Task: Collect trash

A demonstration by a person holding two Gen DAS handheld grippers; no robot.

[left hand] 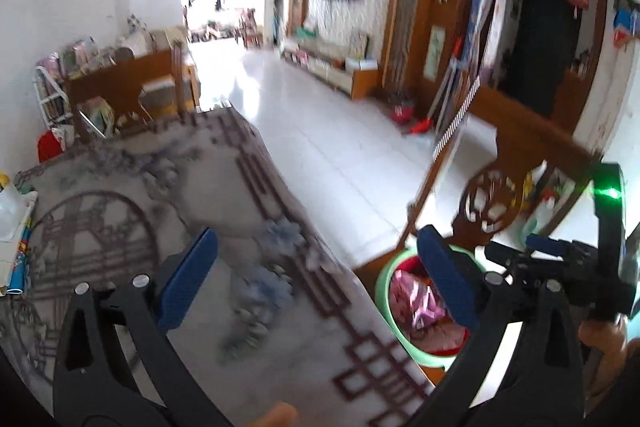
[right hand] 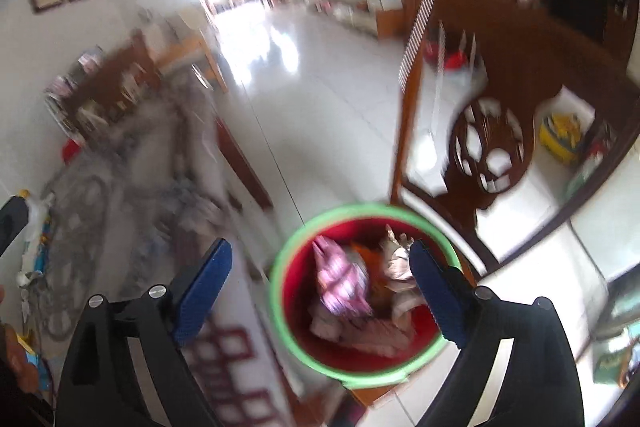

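The patterned table (left hand: 168, 187) fills the left; beside its near right corner, on the floor, stands the green-rimmed bin (right hand: 282, 303) holding pink wrappers (right hand: 340, 279). Both the right gripper (right hand: 320, 291) and left gripper (left hand: 316, 283) gape wide, empty — motion blur risks a misjudged reach.

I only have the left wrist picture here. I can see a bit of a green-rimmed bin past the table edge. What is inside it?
Observer: The right wrist view looks down into the bin. It has a red inside and holds a pink-and-white striped wrapper and crumpled pale paper.
Operator: Is the right gripper holding any trash?
Observer: No. The right gripper is open above the bin, with nothing between its blue fingers.
Operator: Anything else behind that carved chair?
Observer: Yes, a yellow container on the floor beyond the chair; it is too blurred to say more.
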